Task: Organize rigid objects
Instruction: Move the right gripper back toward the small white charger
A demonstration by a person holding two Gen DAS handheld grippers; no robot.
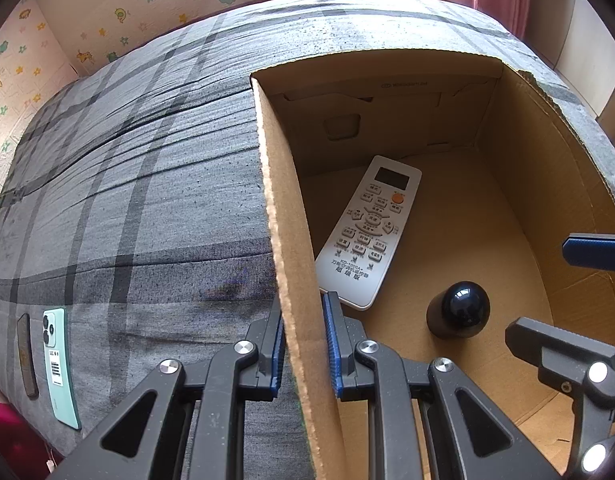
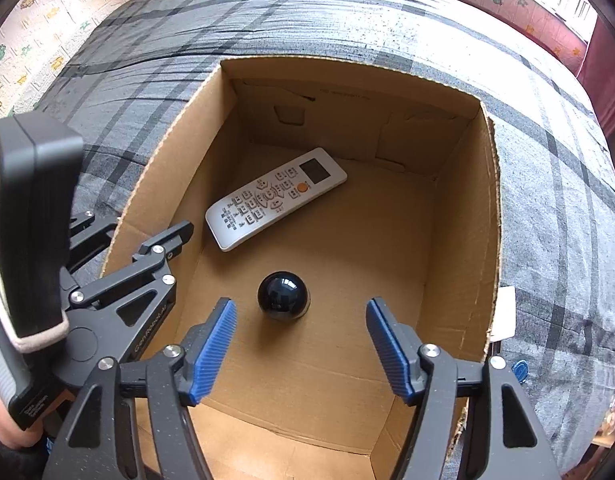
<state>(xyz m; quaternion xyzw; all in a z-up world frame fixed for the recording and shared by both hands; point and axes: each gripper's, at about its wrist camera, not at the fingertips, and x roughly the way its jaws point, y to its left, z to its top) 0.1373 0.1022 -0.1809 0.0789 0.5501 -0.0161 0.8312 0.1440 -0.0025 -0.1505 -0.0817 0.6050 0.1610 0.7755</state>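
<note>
Nearest, right gripper [image 2: 301, 344] hung steeply down into the cardboard box [image 2: 489, 216], jaws spread wide, gripping nothing. Just beyond and between its fingertips, standing upright on the box floor, apart from both pads: the dark round-topped object [image 2: 283, 296]. Likely just let go there. To the side, left gripper [image 1: 305, 344] clamped tight on the box's side wall, also tilted down. Farther in, white remote [image 2: 275, 198] flat, long axis slanting towards the back wall. Outside, on the plaid cover, a green phone [image 1: 61, 364].

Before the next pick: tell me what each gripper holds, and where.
The left gripper clamps the brown cardboard box by its left wall's top edge. The right gripper is open, holding nothing.
</note>
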